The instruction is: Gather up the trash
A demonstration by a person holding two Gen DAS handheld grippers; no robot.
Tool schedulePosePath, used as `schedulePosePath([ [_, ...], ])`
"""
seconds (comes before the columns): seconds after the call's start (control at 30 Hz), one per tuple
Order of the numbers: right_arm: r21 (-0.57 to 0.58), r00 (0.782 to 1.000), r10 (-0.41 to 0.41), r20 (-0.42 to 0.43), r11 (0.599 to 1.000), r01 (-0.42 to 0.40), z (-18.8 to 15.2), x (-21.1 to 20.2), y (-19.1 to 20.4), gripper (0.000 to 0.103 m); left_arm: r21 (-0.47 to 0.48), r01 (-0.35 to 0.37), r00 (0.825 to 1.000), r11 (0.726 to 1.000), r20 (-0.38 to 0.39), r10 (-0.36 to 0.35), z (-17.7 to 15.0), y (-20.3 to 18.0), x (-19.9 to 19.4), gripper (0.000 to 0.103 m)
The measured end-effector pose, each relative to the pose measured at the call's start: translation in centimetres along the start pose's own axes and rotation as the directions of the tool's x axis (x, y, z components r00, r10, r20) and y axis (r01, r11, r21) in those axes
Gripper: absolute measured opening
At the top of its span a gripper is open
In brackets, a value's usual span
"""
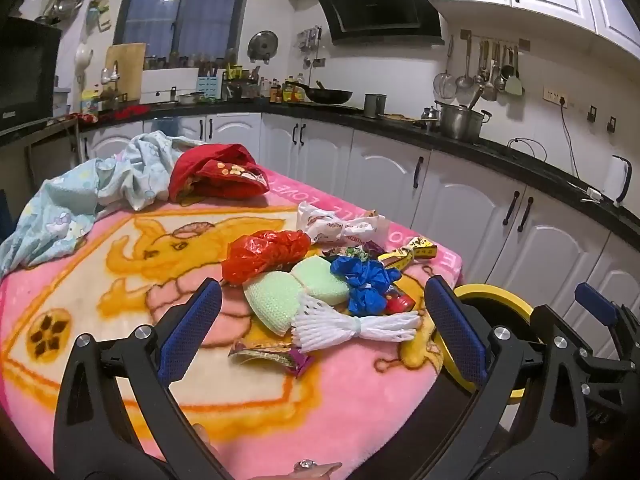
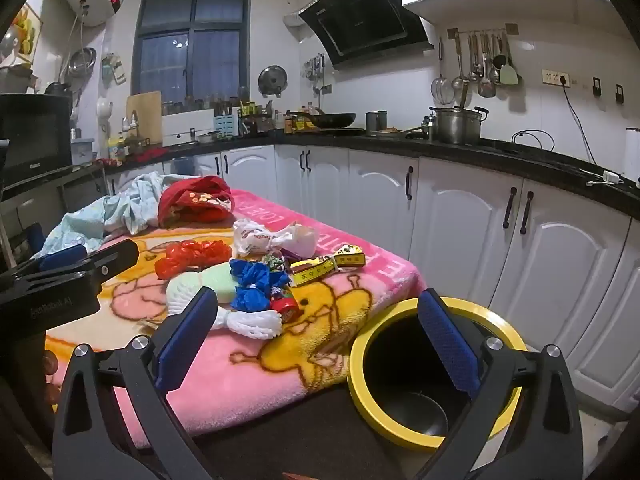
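Right now my left tongs gape wide and empty just short of the trash pile; my right tongs gape too, beside the yellow-rimmed bin. I'd close low on the white foam net, nearest the bin, without snagging the pink blanket. Blanket edge reads "LOVE"; wrapper print is unreadable.

Your left claw's finger hid much of the yellow bin; wrappers under the blue bag were too covered to tell.
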State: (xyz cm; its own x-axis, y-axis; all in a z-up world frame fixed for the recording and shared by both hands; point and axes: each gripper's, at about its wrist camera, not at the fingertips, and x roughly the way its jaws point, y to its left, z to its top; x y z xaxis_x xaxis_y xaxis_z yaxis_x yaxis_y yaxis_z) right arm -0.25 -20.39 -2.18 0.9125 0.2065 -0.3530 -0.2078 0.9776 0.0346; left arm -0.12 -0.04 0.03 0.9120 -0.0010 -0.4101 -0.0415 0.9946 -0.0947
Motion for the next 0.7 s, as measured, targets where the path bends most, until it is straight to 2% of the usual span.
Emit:
schedulePosePath([
  [0.47, -0.004, 1.0, -0.003, -0.005, 1.0, 0.003, 0.0, 0.0, 0.0, 0.097, -0.011, 0.01, 1.0, 1.0, -0.006, -0.01, 0.9, 1.6, -0.5, 0.093],
  [0.7, -0.002, 1.0, -0.009, -0.006, 1.0, 0.009, -0.1, 0.1, -0.6, 0.097, -0.015, 0.007, 1.0, 1.0, -0.005, -0.007, 0.8, 1.0, -0.5, 0.093],
])
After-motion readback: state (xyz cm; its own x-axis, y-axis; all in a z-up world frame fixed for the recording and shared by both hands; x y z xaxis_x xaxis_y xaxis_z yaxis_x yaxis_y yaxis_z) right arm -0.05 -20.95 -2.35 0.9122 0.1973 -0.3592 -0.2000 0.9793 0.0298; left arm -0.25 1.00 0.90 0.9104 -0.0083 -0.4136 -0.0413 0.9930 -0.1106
